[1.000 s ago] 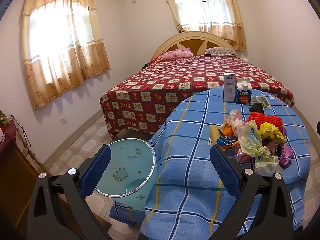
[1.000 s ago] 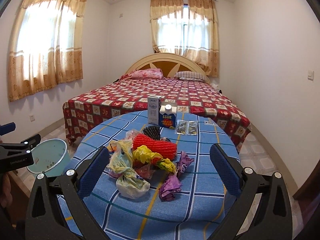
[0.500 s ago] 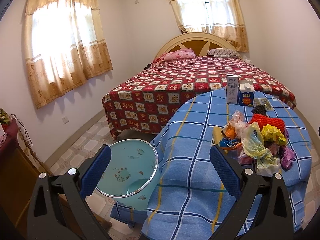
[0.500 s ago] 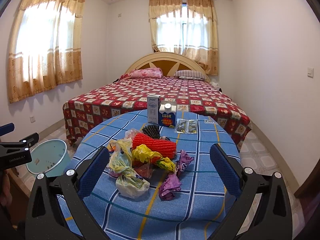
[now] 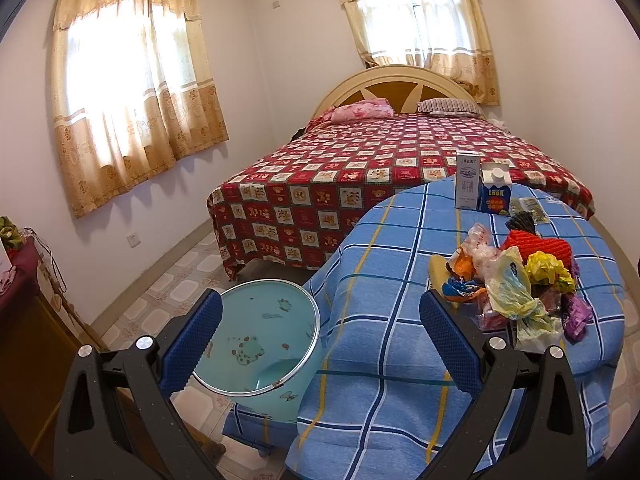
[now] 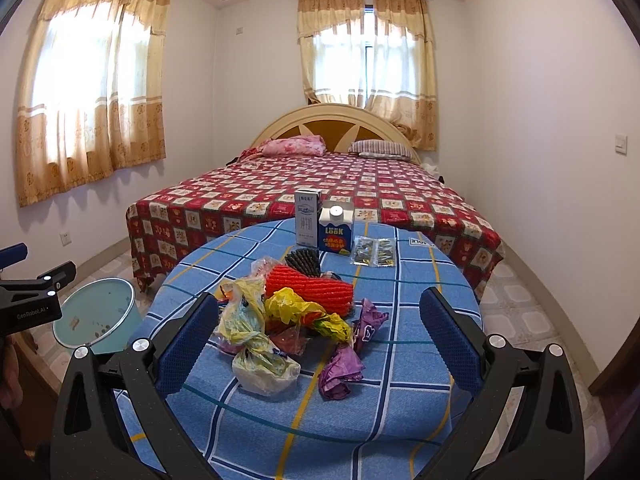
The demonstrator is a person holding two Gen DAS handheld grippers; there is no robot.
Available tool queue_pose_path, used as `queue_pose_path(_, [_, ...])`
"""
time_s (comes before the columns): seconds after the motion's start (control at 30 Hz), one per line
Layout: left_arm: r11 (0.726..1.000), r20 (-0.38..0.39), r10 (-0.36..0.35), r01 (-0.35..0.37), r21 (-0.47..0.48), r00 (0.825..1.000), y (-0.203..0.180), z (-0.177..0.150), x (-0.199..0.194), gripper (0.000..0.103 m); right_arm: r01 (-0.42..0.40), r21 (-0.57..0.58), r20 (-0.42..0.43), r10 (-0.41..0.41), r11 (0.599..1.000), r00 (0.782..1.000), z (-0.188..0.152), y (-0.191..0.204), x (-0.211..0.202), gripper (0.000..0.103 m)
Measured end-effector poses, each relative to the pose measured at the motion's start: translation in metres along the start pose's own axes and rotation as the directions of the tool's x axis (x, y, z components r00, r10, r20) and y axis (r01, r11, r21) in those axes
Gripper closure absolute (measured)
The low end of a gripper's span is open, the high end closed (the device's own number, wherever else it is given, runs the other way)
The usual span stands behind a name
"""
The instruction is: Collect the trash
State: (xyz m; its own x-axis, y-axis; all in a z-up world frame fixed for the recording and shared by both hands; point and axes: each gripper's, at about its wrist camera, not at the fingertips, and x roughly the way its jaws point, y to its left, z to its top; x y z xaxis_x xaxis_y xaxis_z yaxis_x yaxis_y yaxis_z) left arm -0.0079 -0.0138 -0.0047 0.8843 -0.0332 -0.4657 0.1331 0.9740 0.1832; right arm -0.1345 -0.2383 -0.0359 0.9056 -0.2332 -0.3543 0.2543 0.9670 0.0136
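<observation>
While both the left gripper (image 5: 316, 336) and right gripper (image 6: 318, 338) gape empty, the trash pile (image 6: 288, 320) sits on the blue-checked table (image 6: 400, 360), the bin (image 5: 260, 344) beside it on the floor.

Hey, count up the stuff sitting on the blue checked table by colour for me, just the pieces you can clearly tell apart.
Purple crumpled wrappers: 2
Yellow crumpled bag: 1
Pale yellowish knotted plastic bag: 1
Red-orange mesh bundle: 1
Black ribbed piece: 1
White carton: 1
Blue carton: 1
Clear sachet strip: 1
Total: 9; smaller scraps underneath are too tangled to count.
</observation>
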Motion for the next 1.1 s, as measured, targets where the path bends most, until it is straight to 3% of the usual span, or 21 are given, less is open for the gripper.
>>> queue_pose_path(1.1, [1.0, -0.001, 0.006, -0.006, -0.001, 1.0, 0.0068, 0.0006, 0.0001, 0.006, -0.006, 0.003, -0.007, 0.006, 1.0, 1.0, -0.0019, 0.003, -0.0012, 0.005])
